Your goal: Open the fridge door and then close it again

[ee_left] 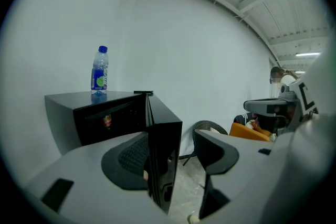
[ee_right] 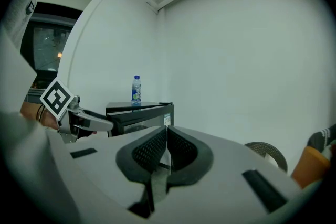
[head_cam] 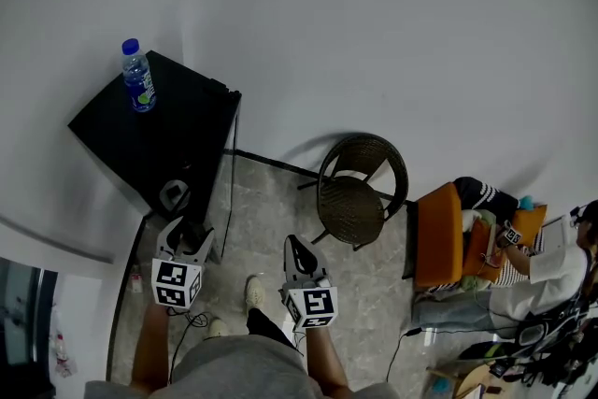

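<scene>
Straddling the free edge of the open fridge door (ee_left: 165,134) with the left gripper (head_cam: 189,229), jaws gaping wide, the right pad clear of the panel. Carrying the right gripper (ee_right: 167,139) beside it, jaws pressed together on nothing. Facing the black fridge (head_cam: 159,131) standing against the white wall, a water bottle (head_cam: 137,77) sitting at a back corner of its top.

One black fridge (head_cam: 159,131) with one door (ee_left: 163,155), one blue-capped water bottle (head_cam: 138,76) and one round wicker chair (head_cam: 360,192). Two hand-held grippers: one left gripper (head_cam: 190,227) and one right gripper (head_cam: 297,244). One orange armchair (head_cam: 439,238) and one seated person (head_cam: 551,276).
</scene>
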The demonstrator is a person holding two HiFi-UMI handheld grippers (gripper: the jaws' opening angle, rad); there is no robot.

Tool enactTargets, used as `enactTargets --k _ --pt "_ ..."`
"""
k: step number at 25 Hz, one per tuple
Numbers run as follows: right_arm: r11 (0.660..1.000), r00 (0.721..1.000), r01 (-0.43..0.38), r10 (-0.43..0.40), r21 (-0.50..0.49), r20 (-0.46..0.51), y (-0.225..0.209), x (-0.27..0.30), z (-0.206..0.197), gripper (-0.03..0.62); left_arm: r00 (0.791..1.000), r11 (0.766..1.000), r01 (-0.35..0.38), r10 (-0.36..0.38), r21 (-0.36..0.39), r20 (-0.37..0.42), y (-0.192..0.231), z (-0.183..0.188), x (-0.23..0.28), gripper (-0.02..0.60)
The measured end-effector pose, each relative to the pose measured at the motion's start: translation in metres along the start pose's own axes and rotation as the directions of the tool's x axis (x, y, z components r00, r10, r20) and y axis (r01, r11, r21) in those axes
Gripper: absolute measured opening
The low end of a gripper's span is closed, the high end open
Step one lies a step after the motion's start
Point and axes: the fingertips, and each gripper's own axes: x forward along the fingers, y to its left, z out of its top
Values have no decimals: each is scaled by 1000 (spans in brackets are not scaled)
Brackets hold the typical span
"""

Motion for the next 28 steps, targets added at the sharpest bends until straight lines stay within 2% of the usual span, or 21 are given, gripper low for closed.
enactTargets --k 8,19,22,28 --pt "999 999 41 -41 8 -7 -11 -17 -5 25 999 999 42 -42 25 2 -20 2 6 265" --pt "996 996 89 -88 20 -18 -27 -30 -8 25 998 997 60 -60 38 3 -34 3 13 227" --pt "996 996 85 -85 24 -16 -27 -33 -10 25 998 997 60 -60 48 4 -38 3 13 199" --pt "995 995 96 -96 20 -18 -29 -34 -12 25 997 995 78 -78 65 3 -46 3 17 192"
